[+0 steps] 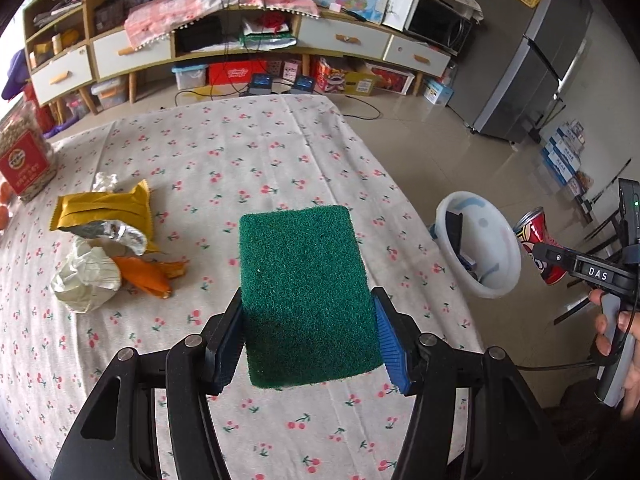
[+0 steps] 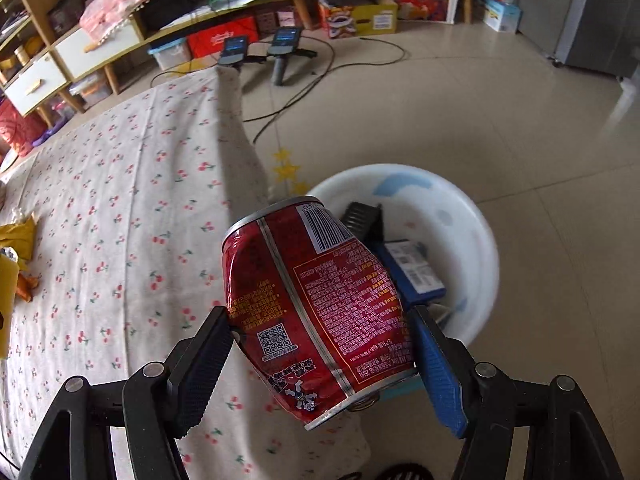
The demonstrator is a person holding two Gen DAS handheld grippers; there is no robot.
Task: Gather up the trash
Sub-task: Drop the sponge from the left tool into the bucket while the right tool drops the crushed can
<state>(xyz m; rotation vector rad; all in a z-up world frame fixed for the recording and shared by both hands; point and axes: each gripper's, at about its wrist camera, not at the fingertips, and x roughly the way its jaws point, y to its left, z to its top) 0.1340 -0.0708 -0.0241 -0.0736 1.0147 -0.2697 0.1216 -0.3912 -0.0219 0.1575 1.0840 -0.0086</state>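
My left gripper (image 1: 308,336) is shut on a green scouring pad (image 1: 304,288), held above the cherry-print tablecloth (image 1: 224,152). My right gripper (image 2: 320,356) is shut on a dented red drink can (image 2: 316,304), which hangs over the table's right edge near the white basin (image 2: 472,220) on the floor. The same can (image 1: 538,236) and the white basin (image 1: 504,248) show at the right of the left wrist view, with a hand (image 1: 624,344) on the right tool. On the table's left lie a yellow wrapper (image 1: 104,208), crumpled foil (image 1: 112,232), crumpled paper (image 1: 86,280) and orange peel (image 1: 148,276).
The basin holds a black item (image 2: 362,220) and a blue box (image 2: 412,268). A jar with a red label (image 1: 24,152) stands at the table's far left. Cables and two devices (image 2: 256,50) lie on the tiled floor before a low cabinet. A grey fridge (image 1: 548,52) stands at the right.
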